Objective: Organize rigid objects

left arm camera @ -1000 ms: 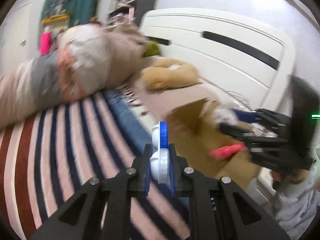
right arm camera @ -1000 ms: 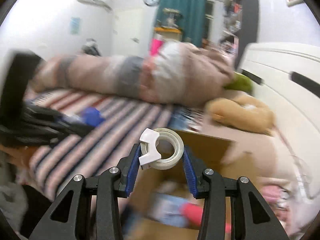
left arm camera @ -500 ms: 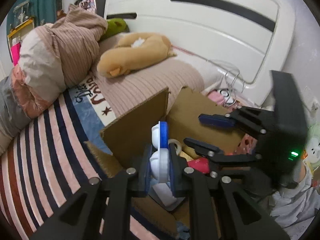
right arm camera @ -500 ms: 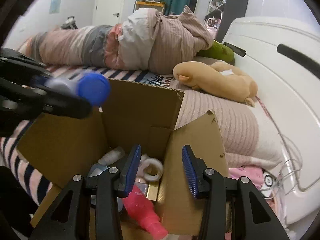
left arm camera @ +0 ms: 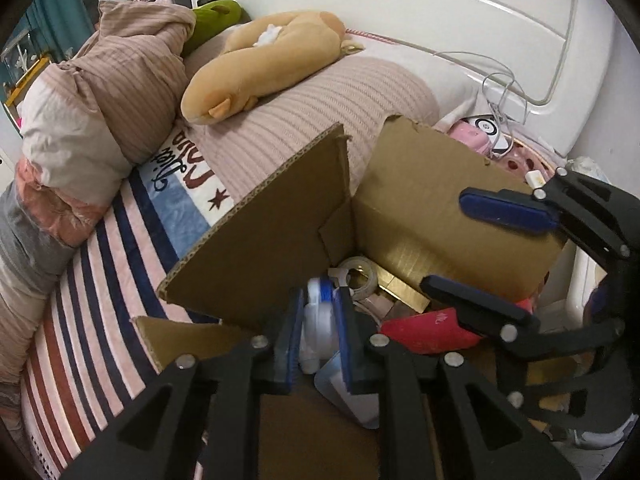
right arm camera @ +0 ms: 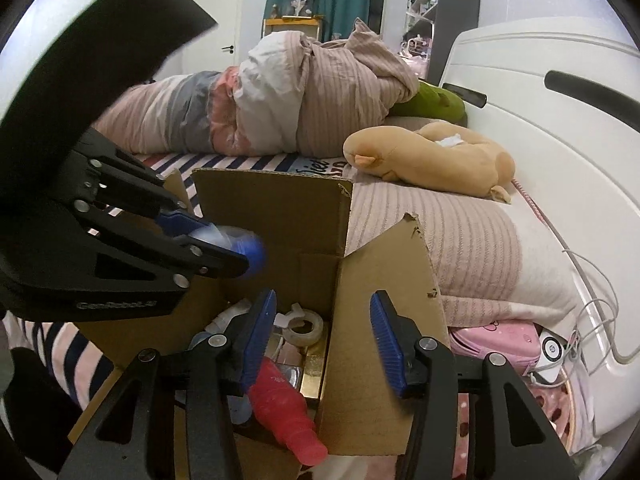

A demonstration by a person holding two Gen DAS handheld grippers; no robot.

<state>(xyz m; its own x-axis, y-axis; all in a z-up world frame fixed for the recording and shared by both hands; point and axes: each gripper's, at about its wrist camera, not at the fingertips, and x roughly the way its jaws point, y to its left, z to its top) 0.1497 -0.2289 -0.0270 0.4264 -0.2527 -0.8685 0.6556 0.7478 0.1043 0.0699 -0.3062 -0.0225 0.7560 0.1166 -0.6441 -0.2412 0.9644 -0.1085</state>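
A bed (left arm camera: 100, 280) with a striped blanket fills the view, a rolled duvet (right arm camera: 288, 100) lying along it and a tan plush toy (left arm camera: 260, 64) resting on the ribbed pink cover near the white headboard (left arm camera: 440, 20). At the bed's edge stands an open cardboard box (left arm camera: 280, 240), its flaps raised. Inside, a red bottle (right arm camera: 284, 404) lies toward six o'clock and a tape roll (right arm camera: 306, 326) sits near the back corner at twelve o'clock.

The right gripper (right arm camera: 322, 344) hangs over the box; its fingers have just been widening and stand apart with nothing between them. The left gripper (left arm camera: 318, 334) points down into the box, its fingers having just eased slightly, with the white-and-blue container (left arm camera: 320, 312) between them; whether they press on it I cannot tell.
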